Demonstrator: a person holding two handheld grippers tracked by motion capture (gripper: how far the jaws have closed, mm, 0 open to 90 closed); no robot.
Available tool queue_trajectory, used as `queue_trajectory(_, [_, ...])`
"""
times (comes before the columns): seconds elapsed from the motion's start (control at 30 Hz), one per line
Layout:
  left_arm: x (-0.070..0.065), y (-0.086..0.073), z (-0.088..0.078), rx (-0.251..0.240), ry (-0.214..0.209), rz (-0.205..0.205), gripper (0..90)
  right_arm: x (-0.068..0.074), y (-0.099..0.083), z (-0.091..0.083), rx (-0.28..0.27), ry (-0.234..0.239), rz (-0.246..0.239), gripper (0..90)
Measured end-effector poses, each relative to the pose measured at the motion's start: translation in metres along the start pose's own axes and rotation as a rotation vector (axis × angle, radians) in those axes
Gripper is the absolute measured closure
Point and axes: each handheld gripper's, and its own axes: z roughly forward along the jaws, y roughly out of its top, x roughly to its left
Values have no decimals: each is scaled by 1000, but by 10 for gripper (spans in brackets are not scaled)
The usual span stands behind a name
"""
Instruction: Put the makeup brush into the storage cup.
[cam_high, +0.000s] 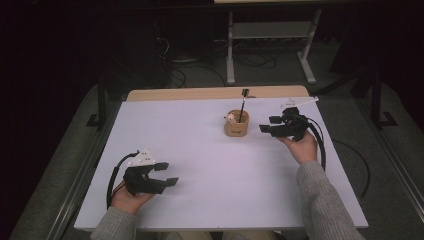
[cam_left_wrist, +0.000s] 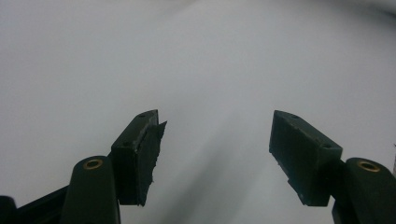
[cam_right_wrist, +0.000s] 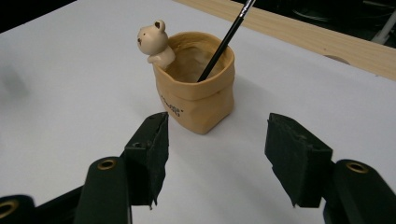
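Observation:
A tan, bag-shaped pot (cam_high: 236, 125) (cam_right_wrist: 197, 93) stands toward the back of the white table (cam_high: 200, 150). A small bear figure (cam_right_wrist: 155, 41) clings to its rim, and a thin black pen (cam_high: 243, 105) (cam_right_wrist: 224, 42) leans inside it. My right gripper (cam_high: 266, 124) (cam_right_wrist: 215, 149) hovers just right of the pot, pointing at it, open with nothing between its jaws. My left gripper (cam_high: 167, 173) (cam_left_wrist: 215, 154) rests near the front left of the table, open and empty, facing bare white surface.
A wooden strip (cam_high: 215, 93) runs along the table's far edge. Behind it are the legs of a white frame (cam_high: 270, 45) and cables on a dark floor. Each gripper trails a black cable (cam_high: 320, 145).

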Motion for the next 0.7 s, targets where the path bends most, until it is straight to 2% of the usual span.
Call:
queue_trajectory(0.23, [0,0,0,-9,3,-6,315,3,-2,-7,0,2,-9,357])
queue_trajectory(0.47, [0,0,0,-11,6,-7,296,7,-4,-14,-17,5,-41,332])
queue_trajectory(0.67, [0,0,0,-10,10,-8,282,10,-8,-19,-15,2,-30,298])
queue_trajectory(0.7, [0,0,0,-11,10,-8,279,9,-10,-20,-22,-1,-45,297])
